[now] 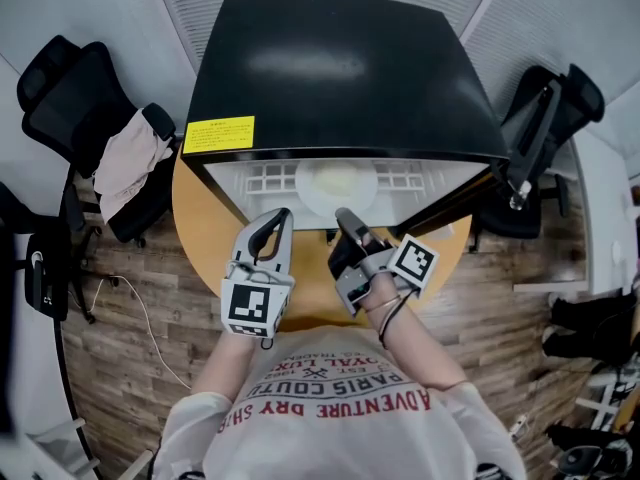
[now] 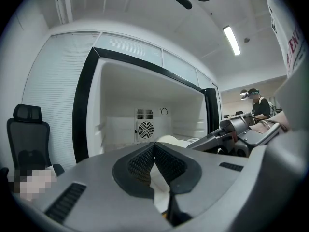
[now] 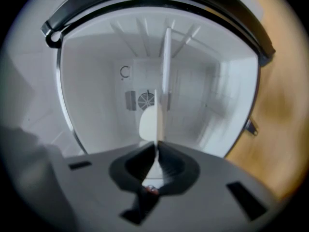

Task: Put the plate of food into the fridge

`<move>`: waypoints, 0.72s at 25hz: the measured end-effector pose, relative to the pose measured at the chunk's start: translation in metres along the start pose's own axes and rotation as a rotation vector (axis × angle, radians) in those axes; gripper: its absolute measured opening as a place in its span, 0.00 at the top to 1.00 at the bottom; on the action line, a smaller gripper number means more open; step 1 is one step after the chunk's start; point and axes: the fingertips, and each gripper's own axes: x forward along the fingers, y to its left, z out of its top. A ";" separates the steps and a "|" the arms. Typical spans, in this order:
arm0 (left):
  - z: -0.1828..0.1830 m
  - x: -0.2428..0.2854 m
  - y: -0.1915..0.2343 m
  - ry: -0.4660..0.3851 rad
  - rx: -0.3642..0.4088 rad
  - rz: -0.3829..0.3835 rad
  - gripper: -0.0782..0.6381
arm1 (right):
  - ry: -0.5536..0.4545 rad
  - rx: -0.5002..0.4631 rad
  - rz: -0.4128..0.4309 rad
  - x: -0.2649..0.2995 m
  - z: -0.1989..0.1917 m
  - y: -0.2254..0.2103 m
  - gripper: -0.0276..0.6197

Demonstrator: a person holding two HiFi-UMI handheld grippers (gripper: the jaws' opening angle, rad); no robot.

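Observation:
A white plate (image 1: 335, 183) with pale food lies on the wire shelf inside the open black fridge (image 1: 340, 68). My left gripper (image 1: 283, 214) is just in front of the fridge opening, shut, with nothing between its jaws. My right gripper (image 1: 345, 215) is beside it, tilted on its side, also shut and holding nothing. In the left gripper view the plate (image 2: 170, 140) shows past the shut left gripper (image 2: 154, 145), and the right gripper (image 2: 231, 130) reaches in from the right. In the right gripper view the plate (image 3: 147, 122) lies beyond the right gripper (image 3: 157, 147), in front of the fan grille.
The fridge stands on a round wooden table (image 1: 200, 213). Its door (image 1: 455, 203) hangs open at the right. Black office chairs (image 1: 85, 118) (image 1: 545, 128) flank the table, the left one with cloth over it. A person (image 2: 258, 105) stands in the far background.

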 end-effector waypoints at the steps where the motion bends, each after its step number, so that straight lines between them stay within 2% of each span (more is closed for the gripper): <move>1: -0.001 0.001 0.001 0.003 -0.002 0.001 0.85 | -0.002 0.001 0.000 0.002 0.001 0.000 0.90; 12: -0.006 0.004 0.010 0.016 -0.031 0.020 0.85 | -0.020 -0.027 0.005 0.022 0.013 0.003 0.87; 18: -0.008 0.008 0.010 0.025 -0.047 0.015 0.85 | -0.042 0.002 0.003 0.029 0.022 0.001 0.88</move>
